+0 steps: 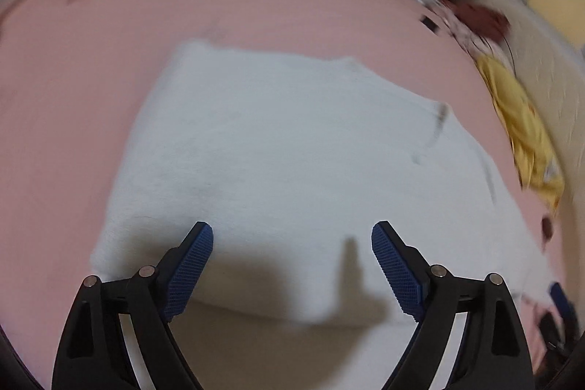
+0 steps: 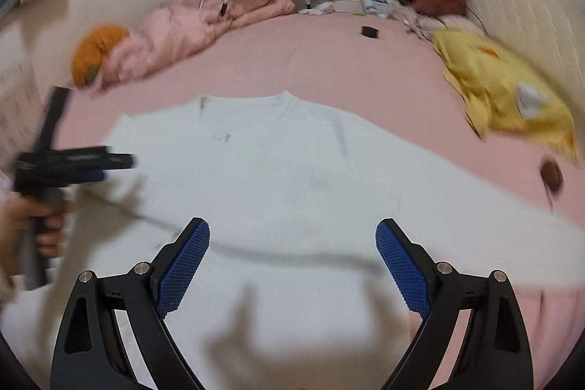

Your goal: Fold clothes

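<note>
Left gripper [image 1: 292, 238]: blue ribbed pads [image 1: 188, 275] spread wide, nothing held between them; hovers over the near part of the white shirt. Seen from the side in the right wrist view at the shirt's left edge, gripped by a hand [image 2: 44, 225]; its fingers are too blurred there to be read.

Right gripper [image 2: 292, 236]: blue pads [image 2: 404, 269] likewise spread wide, nothing pinched; held above the near middle of the shirt.

White shirt [image 2: 278, 178]: laid mostly flat across the middle of the pink bed sheet [image 2: 329, 61], neckline toward the far edge. A fold line or raised hem is seen crossing it just ahead of the right pads. Whether a sleeve is already turned in cannot be told.

Pink duvet [image 2: 190, 24]: bunched at the far left corner of the bed, an orange cushion [image 2: 95, 50] beside it.

Yellow garment [image 2: 504, 90]: heaped at the right edge of the bed, well apart from the shirt.

Small dark object [image 2: 369, 31]: near the far edge; not identified.

Step in hand: judged to be the approach between grasps, the shirt spread out and little folding yet done. Next move: each gripper to be lowered to a hem or side edge, the pads closed on a single layer, and the cloth carried across evenly.
</note>
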The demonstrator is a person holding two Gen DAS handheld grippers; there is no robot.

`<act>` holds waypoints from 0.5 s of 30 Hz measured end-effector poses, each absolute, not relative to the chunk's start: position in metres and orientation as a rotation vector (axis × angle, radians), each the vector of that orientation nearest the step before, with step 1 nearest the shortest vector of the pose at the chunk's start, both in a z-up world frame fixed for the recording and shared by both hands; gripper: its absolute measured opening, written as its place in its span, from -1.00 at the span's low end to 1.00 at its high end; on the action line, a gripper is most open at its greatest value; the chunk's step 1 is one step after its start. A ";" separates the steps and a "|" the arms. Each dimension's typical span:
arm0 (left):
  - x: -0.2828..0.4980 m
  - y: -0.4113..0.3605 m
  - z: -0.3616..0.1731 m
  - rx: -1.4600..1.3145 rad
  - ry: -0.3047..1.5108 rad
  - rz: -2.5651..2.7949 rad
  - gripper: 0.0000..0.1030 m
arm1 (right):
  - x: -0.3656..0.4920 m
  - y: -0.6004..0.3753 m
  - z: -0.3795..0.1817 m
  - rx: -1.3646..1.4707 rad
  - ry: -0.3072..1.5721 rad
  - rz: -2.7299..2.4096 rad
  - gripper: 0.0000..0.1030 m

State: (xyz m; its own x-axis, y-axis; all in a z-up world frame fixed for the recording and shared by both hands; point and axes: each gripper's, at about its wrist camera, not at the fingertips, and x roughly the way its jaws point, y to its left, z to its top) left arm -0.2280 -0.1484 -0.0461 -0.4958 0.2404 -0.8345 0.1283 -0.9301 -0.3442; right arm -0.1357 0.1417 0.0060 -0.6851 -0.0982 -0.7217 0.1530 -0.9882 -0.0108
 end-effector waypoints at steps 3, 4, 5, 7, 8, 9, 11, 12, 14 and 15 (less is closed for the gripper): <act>-0.221 -0.155 -0.050 -1.464 -0.590 2.554 0.71 | -0.163 0.144 -0.035 1.299 0.260 -2.686 0.79; -0.218 -0.157 -0.049 -1.443 -0.586 2.543 0.71 | -0.168 0.152 -0.049 1.369 0.282 -2.669 0.79; -0.215 -0.159 -0.047 -1.436 -0.578 2.537 0.71 | -0.167 0.168 -0.056 1.409 0.263 -2.688 0.79; -0.208 -0.163 -0.040 -1.422 -0.561 2.550 0.71 | -0.161 0.207 -0.063 1.469 0.136 -2.741 0.80; -0.204 -0.164 -0.036 -1.413 -0.550 2.566 0.71 | -0.157 0.223 -0.062 1.502 0.082 -2.790 0.80; -0.201 -0.162 -0.033 -1.401 -0.536 2.588 0.71 | -0.154 0.237 -0.057 1.551 0.059 -2.883 0.80; -0.198 -0.155 -0.028 -1.370 -0.489 2.622 0.71 | -0.148 0.245 -0.040 1.470 -0.074 -2.940 0.80; -0.197 -0.149 -0.027 -1.355 -0.460 2.633 0.71 | -0.147 0.242 -0.031 1.414 -0.116 -2.946 0.80; -0.202 -0.138 -0.031 -1.362 -0.428 2.622 0.72 | -0.151 0.210 -0.016 1.286 -0.064 -2.874 0.80; -0.206 -0.134 -0.034 -1.373 -0.419 2.614 0.72 | -0.154 0.194 -0.012 1.242 -0.035 -2.831 0.81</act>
State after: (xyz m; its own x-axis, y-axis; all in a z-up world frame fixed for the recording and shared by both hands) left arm -0.2063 -0.1338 -0.0343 -0.5658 0.2676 -0.7799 -0.0106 -0.9481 -0.3177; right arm -0.1543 0.1944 -0.0118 -0.6763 -0.0552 -0.7346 0.0373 -0.9985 0.0407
